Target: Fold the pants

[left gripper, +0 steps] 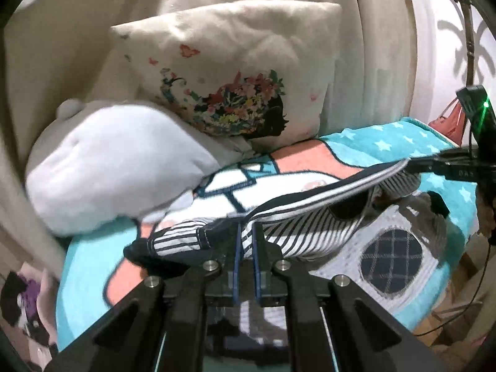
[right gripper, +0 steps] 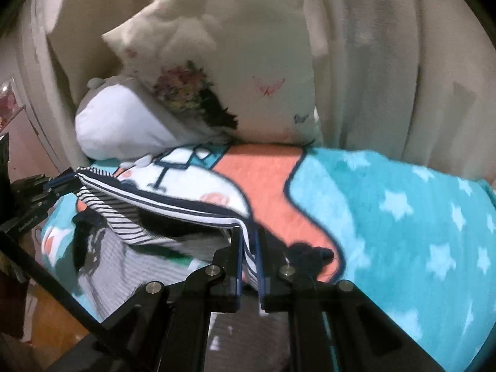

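Observation:
Navy-and-white striped pants (left gripper: 310,217) hang stretched between my two grippers above a turquoise star blanket (left gripper: 403,142). My left gripper (left gripper: 247,232) is shut on one end of the waistband. My right gripper (right gripper: 249,238) is shut on the other end of the pants (right gripper: 173,198). In the left wrist view the right gripper (left gripper: 412,166) shows at the far right, pinching the band. In the right wrist view the left gripper (right gripper: 66,179) shows at the far left, holding the fabric. The pants sag open below the taut band.
A floral cream pillow (left gripper: 223,71) and a white plush cushion (left gripper: 114,161) lie at the head of the bed, against cream curtains (right gripper: 387,62). The blanket (right gripper: 403,210) has a large cartoon print. Wooden floor (right gripper: 52,319) shows beyond the bed edge.

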`<state>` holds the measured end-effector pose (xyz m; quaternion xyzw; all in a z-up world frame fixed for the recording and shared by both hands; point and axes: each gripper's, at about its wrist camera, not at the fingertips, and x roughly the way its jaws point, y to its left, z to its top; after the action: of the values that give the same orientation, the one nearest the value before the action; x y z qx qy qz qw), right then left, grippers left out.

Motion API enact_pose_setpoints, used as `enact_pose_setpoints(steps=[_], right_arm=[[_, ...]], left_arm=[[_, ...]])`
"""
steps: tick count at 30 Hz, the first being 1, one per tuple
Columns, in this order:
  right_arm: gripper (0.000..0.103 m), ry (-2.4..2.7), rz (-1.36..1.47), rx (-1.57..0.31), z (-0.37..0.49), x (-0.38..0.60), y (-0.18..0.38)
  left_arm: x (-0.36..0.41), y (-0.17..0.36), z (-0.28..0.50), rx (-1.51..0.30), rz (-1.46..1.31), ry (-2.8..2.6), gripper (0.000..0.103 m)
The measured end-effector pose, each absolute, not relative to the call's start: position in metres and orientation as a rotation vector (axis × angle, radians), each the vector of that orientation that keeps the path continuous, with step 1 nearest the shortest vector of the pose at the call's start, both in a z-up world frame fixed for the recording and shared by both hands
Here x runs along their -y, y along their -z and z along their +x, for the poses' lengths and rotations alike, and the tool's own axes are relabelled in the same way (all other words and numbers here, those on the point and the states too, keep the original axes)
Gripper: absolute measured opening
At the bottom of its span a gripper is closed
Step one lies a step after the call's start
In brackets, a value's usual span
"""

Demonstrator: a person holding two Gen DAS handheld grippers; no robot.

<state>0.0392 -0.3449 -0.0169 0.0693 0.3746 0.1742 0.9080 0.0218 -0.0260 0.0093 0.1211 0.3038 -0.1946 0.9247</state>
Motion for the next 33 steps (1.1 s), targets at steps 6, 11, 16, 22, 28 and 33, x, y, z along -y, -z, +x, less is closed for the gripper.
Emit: enact_pose_setpoints(steps=[6, 11, 16, 22, 28, 33], right_arm=[[0.009, -0.344, 0.241, -0.793, -0.015, 0.355, 0.047], [0.009, -0.29, 0.316, -0.826, -0.043, 0.372, 0.071], [0.037, -0.203, 0.372, -0.772, -0.049, 0.394, 0.063], [0.069, -0.18, 0.358, -0.758, -0.001, 0.392, 0.051], [0.032, -0.21, 0.391, -0.94, 0.063, 0.391, 0.083], [0.01, -0.2, 0.354, -0.84, 0.04, 0.383, 0.056]], left_arm=[[0.018, 0.028, -0.022, -0.677, 0.251, 0.35, 0.008], [0.007, 0.055, -0.041, -0.765, 0.224, 0.351, 0.008], [-0.013, 0.048, -0.056, -0.757, 0.189, 0.325, 0.008], [-0.043, 0.032, -0.057, -0.723, 0.069, 0.261, 0.044], [-0.055, 0.024, -0.048, -0.707, 0.014, 0.234, 0.046], [-0.061, 0.019, -0.037, -0.7, -0.025, 0.234, 0.047]])
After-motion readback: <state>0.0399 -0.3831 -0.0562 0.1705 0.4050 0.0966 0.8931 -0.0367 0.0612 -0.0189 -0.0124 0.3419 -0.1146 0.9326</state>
